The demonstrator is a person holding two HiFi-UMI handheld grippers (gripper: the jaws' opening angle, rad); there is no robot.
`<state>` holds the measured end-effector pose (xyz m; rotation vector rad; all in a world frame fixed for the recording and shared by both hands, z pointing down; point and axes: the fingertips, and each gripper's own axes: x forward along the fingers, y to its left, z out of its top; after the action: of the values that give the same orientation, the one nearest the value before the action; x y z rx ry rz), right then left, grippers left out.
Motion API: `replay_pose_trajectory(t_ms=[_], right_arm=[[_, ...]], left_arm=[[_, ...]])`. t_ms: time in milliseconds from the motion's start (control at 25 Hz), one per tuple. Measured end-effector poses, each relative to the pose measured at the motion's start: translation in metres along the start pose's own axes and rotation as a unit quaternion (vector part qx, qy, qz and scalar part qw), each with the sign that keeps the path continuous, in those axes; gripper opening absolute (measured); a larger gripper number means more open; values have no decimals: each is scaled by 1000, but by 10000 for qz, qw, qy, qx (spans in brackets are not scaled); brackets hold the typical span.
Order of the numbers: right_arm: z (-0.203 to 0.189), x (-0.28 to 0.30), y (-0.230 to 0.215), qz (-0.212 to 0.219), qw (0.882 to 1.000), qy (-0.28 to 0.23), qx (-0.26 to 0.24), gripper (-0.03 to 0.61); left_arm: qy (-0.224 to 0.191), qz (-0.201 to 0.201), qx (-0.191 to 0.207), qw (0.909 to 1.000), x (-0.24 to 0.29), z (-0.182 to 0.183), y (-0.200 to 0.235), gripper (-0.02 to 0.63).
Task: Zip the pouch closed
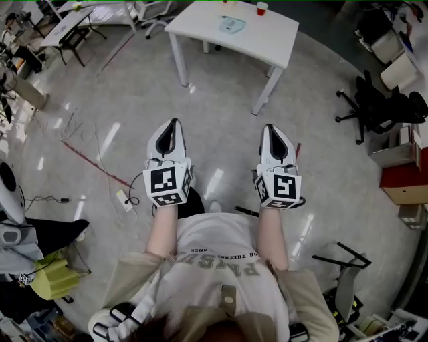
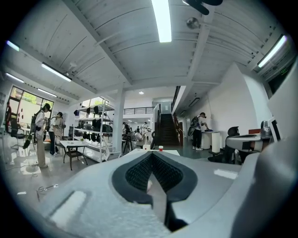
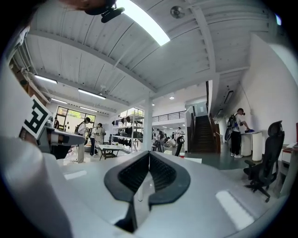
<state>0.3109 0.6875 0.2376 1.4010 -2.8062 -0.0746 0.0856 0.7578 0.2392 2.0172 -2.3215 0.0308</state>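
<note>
White tabletop (image 1: 267,40), upper centre, bears what looks like the pouch (image 1: 231,25), well apart from left tool (image 1: 174,125) and right tool (image 1: 270,128), both closed and empty, so a hasty reach could topple the red cup (image 1: 261,8).

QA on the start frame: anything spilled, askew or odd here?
Nothing stands out. The pale blue pouch lies flat on the white rectangular table, the small red cup stands upright near it, nothing spilled. The left claw and right claw are shut, empty, short of the table.
</note>
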Motion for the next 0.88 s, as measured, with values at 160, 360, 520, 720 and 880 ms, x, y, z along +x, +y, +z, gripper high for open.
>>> replay_pose_trajectory(t_ms=[160,360,520,720,880], right_arm=[[3,18,6,108,9999,-24,110,117],[-5,54,15,-40,9999,78,117,144],[-9,89,21,-185,9997,126,116,146],[-11,129,21,-467,9987,130,124,147],[-11,152,19,-712,9973,136,131,147]], left_arm=[[-11,90,-46,9999,17,3,19,11],[145,-206,5,9997,52,-3,40,120],[244,-443,77,9987,88,-5,57,130],[319,-772,162,9964,136,-4,74,130],[349,-1060,207,9935,170,0,79,130]])
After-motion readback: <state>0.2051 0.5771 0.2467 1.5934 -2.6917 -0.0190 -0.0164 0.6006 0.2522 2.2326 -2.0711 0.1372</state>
